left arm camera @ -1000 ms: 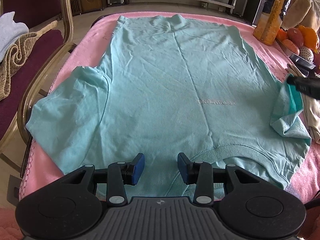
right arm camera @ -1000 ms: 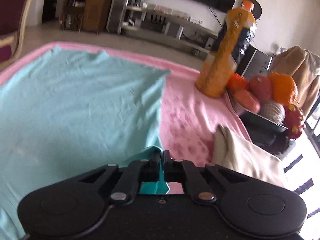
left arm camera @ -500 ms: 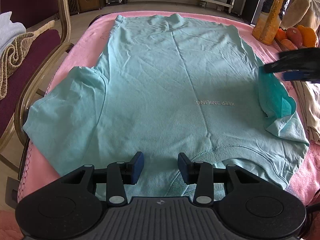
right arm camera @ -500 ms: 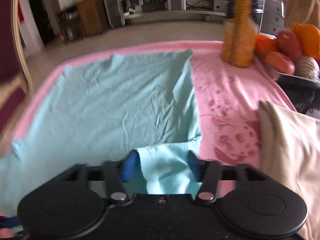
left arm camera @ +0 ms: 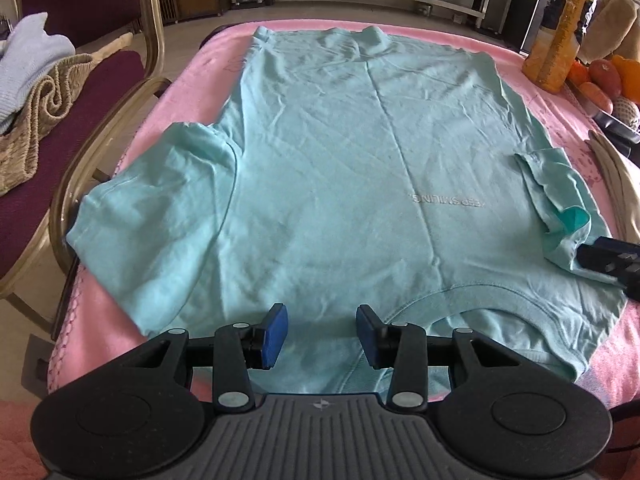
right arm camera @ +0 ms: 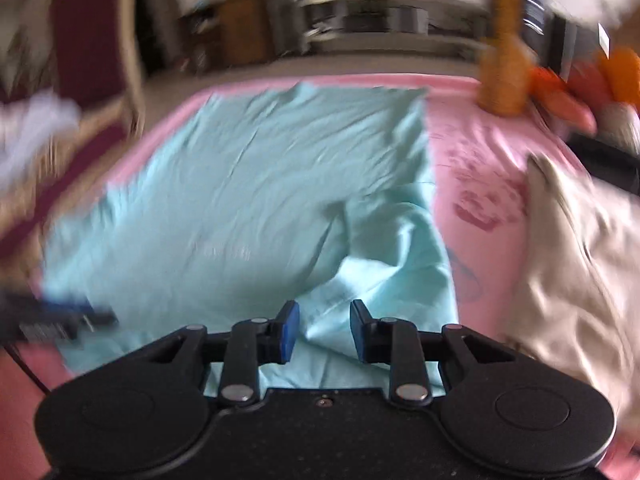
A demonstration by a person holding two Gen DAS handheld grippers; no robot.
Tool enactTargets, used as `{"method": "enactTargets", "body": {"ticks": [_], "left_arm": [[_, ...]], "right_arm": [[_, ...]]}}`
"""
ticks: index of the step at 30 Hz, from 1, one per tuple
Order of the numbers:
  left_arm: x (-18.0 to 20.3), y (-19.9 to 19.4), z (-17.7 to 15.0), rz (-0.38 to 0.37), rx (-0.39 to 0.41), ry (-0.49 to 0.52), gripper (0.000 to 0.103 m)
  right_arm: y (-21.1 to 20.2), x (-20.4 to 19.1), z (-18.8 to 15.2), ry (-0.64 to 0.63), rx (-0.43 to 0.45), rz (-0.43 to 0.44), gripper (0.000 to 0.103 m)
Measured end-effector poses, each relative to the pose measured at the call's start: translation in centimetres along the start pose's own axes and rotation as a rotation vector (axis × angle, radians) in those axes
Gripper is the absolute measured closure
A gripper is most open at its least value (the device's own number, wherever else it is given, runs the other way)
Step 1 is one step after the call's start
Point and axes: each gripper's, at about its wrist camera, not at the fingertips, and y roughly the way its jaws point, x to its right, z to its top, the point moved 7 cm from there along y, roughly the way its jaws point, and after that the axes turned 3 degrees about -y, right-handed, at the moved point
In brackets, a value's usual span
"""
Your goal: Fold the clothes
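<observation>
T-shirt (left arm camera: 340,168) lies flat for folding; my right gripper (right arm camera: 319,330), jaws just narrowing on nothing, has dropped the sleeve (left arm camera: 556,200) at three o'clock, and my left gripper (left arm camera: 318,334) hovers parted, empty.

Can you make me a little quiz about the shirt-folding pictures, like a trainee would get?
1. True or false: the right sleeve of the teal T-shirt lies folded in over the shirt's body.
2. Is anything pinched in the left gripper? A) the collar B) nothing C) the pink cover
3. Fill in: the tall orange bottle stands beside a pile of ____.

Key
1. True; the left sleeve lies spread out flat.
2. B; its pads stand apart above the cloth.
3. Fruit.
</observation>
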Motion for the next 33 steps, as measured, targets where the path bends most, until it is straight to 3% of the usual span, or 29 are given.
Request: {"method": "enactTargets", "body": {"ticks": [7, 9, 10, 14, 17, 20, 22, 24, 27, 28, 31, 33], "left_arm": [[0.2, 0.1, 0.1, 0.014, 0.010, 0.022, 0.061], [0.2, 0.2, 0.1, 0.013, 0.011, 0.025, 0.061], [0.2, 0.2, 0.1, 0.011, 0.011, 0.023, 0.061], [0.1, 0.2, 0.1, 0.008, 0.010, 0.017, 0.061], [0.2, 0.2, 0.2, 0.009, 0.011, 0.017, 0.061], [0.2, 0.3, 0.2, 0.013, 0.013, 0.020, 0.060], [0.2, 0.2, 0.1, 0.019, 0.016, 0.026, 0.060], [0.2, 0.2, 0.1, 0.024, 0.020, 0.032, 0.060], [0.2, 0.2, 0.1, 0.024, 0.020, 0.030, 0.060], [0.2, 0.2, 0.1, 0.024, 0.019, 0.028, 0.060], [0.3, 0.2, 0.1, 0.027, 0.021, 0.033, 0.060], [0.4, 0.2, 0.1, 0.030, 0.024, 0.039, 0.060]], "right_arm": [[2.1, -2.7, -0.6, -0.211, -0.013, -0.055, 0.070], [2.0, -2.7, -0.8, -0.229, 0.008, -0.084, 0.087], [1.8, -2.4, -0.6, -0.215, 0.016, -0.102, 0.100], [-0.7, 0.1, 0.7, -0.003, 0.117, -0.056, 0.100], [-1.7, 0.8, 0.5, 0.051, 0.120, 0.036, 0.100], [-0.4, -0.7, -1.0, -0.048, 0.007, 0.114, 0.097], [0.4, -2.3, -2.2, -0.162, -0.047, 0.112, 0.086], [-0.2, -2.8, -2.4, -0.193, -0.036, 0.121, 0.075], [-2.1, -0.5, -1.4, -0.045, 0.026, 0.127, 0.073], [-2.7, 1.1, -1.1, 0.028, 0.049, 0.078, 0.074], [-3.4, 6.4, -1.1, 0.238, 0.082, -0.104, 0.093], [-2.7, 7.8, -1.7, 0.315, 0.048, -0.110, 0.094]]}}
